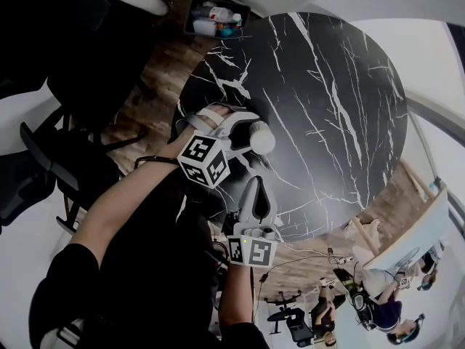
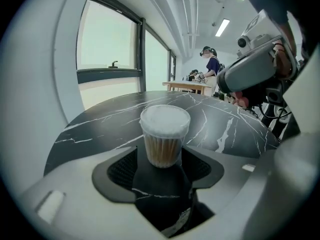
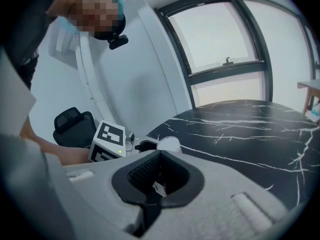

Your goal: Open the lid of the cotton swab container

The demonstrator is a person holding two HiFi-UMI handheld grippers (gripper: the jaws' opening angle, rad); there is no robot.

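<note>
The right gripper is hovering at the lower centre of the head view, its jaws clenched together on nothing, near the cotton swab container but not touching it. That container is standing upright on the black marble table, just left of the frame's centre and close to the table's near edge, with its white lid on. The left gripper is straddling it, jaws spread wide on either side and not pressing. Closing off-centre could be tipping the light tub towards that edge. Too weak a squeeze would likely let a pull on the lid lift the whole tub and scatter the swabs.
</note>
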